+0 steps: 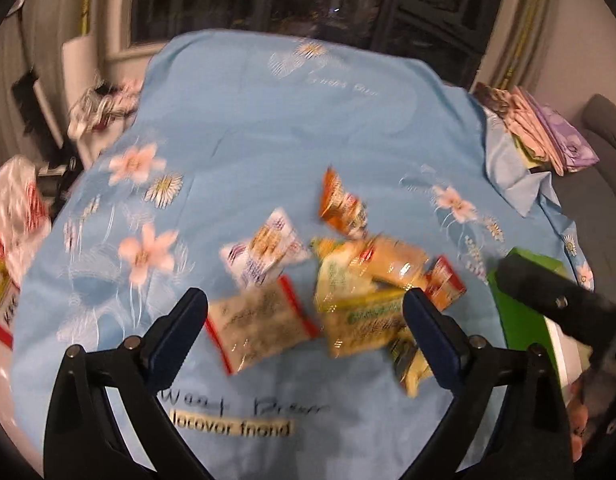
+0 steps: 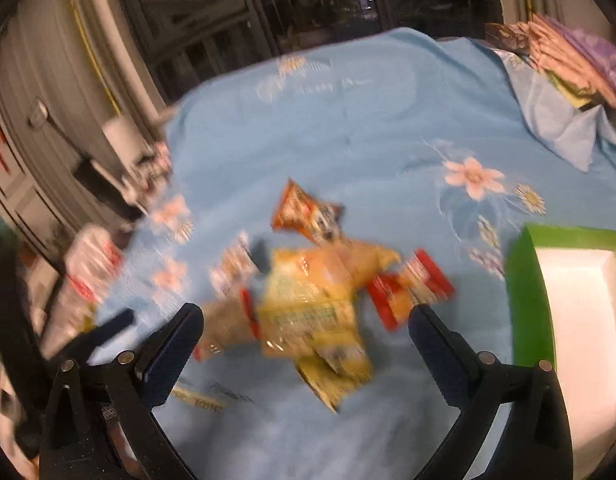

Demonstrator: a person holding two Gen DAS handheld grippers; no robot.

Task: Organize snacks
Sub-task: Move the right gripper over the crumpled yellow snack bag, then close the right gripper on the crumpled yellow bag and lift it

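Your left hand-held gripper point(image 1: 306, 312) and right hand-held gripper point(image 2: 306, 326) both hang released, holding nothing, over the snack packets point(image 1: 340, 280) heaped just ahead on the blue-clothed bench point(image 1: 268, 128). They look light, crinkly and slippery; pinch one at a sealed edge, not the puffy middle

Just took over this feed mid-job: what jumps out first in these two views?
A loose heap of snack packets lies mid-cloth on the blue flowered tablecloth, an orange packet at its far edge. A green box with a white inside stands open to the right of the heap. Both the left gripper and right gripper are wide open and empty above the pile.
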